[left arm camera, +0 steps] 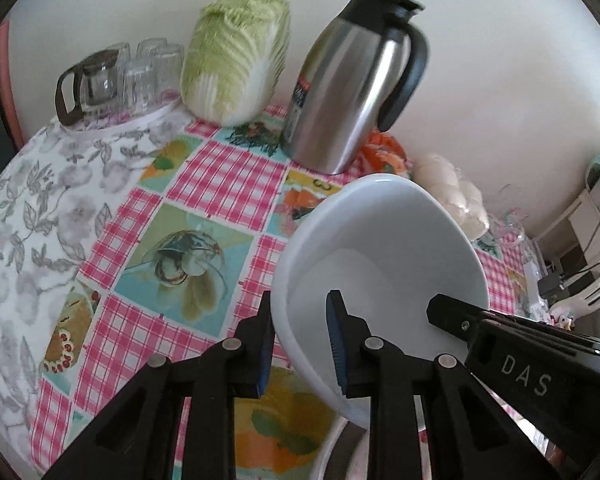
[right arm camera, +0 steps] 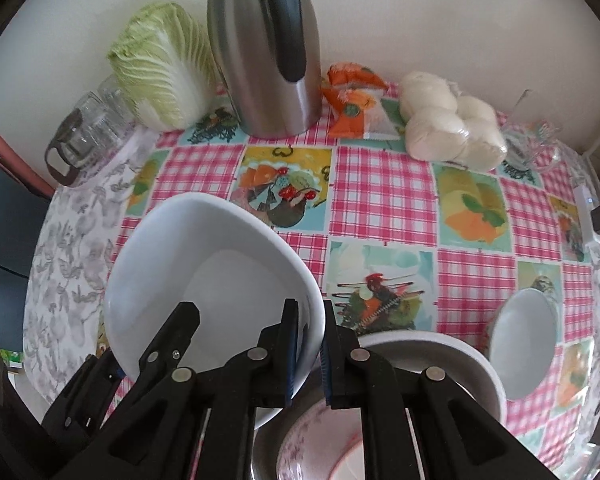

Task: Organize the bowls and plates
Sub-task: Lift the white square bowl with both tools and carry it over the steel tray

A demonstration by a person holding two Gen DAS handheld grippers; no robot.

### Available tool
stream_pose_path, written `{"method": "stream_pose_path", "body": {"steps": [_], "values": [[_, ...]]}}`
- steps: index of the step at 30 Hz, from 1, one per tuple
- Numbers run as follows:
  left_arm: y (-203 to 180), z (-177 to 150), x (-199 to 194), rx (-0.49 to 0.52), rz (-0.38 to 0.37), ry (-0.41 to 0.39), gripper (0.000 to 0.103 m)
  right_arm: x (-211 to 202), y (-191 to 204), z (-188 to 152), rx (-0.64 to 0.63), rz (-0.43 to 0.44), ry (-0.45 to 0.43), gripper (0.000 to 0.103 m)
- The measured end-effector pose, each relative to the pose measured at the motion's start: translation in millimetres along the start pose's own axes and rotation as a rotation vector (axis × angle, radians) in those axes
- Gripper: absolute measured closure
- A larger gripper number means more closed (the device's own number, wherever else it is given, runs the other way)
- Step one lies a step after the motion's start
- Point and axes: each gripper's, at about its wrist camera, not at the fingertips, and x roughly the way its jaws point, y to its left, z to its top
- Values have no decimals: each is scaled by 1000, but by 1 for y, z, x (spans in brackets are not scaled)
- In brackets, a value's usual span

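A large white bowl (left arm camera: 380,248) (right arm camera: 220,264) hangs tilted above the checked tablecloth, held by both grippers on opposite sides of its rim. My left gripper (left arm camera: 300,320) is shut on the rim, one blue pad outside the wall and one inside. My right gripper (right arm camera: 309,320) is shut on the opposite rim; its finger (left arm camera: 444,308) shows inside the bowl in the left wrist view. Under the right gripper stands a wide white bowl (right arm camera: 440,346) with a flower-patterned bowl (right arm camera: 320,440) inside it. A small white bowl (right arm camera: 524,344) sits to the right.
Along the wall stand a steel thermos jug (left arm camera: 348,80), a napa cabbage (left arm camera: 236,60) and upturned glasses with a glass pot (left arm camera: 96,84) on a tray. An orange packet (right arm camera: 352,100) and a bag of white buns (right arm camera: 452,120) lie at the back right. A grey floral cloth (left arm camera: 32,216) covers the table's left part.
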Motion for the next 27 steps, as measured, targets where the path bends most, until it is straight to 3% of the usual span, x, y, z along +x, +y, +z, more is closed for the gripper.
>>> {"method": "stream_pose_path", "body": {"steps": [27], "values": [[-72, -30, -99, 172, -32, -146, 77, -118, -61, -72, 72, 150, -231, 91]]}}
